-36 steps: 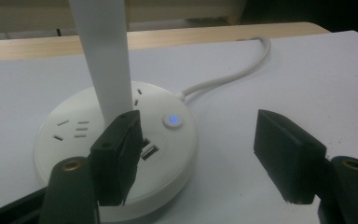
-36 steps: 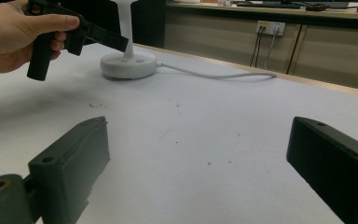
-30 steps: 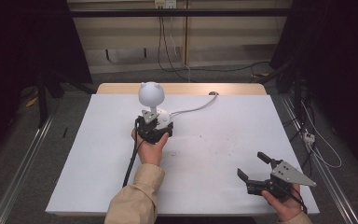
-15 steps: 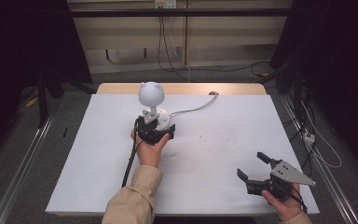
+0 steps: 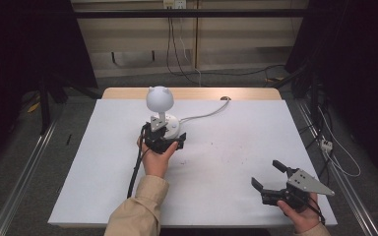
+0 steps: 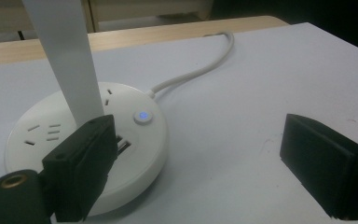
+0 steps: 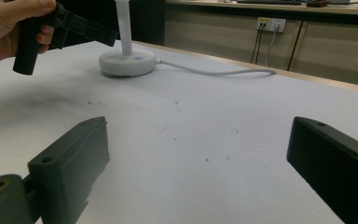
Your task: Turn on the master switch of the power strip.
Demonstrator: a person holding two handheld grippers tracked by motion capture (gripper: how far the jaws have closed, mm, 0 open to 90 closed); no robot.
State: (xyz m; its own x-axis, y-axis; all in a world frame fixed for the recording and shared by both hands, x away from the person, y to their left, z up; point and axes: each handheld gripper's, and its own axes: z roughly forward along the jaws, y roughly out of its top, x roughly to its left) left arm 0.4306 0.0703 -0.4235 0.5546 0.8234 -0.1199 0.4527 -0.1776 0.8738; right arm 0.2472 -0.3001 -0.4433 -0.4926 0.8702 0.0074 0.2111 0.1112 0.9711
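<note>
Just left of centre in the high view, the left gripper (image 5: 170, 139) sits at the lamp (image 5: 159, 100) base, jaws just opened wide, nothing between them; right gripper (image 5: 270, 177), wide too, lies lower right, farther off

Bright, even light falls on the white table (image 5: 226, 162) from overhead, while the room around it sinks into near black at both sides of the high view. Shadows are soft: a faint smudge under the left gripper (image 5: 163, 140), another beneath the right gripper (image 5: 270, 174). No harsh glare, just a mild sheen on the round lamp head (image 5: 159, 98). The high view is grainy and a bit soft throughout. In the left gripper view the near black jaws blur, the lamp base (image 6: 51, 140) reads fairly sharp, its small blue light (image 6: 143, 115) glowing. The right gripper view has blurred jaws, a dim wall behind, and a hazy grey shadow at left.
</note>
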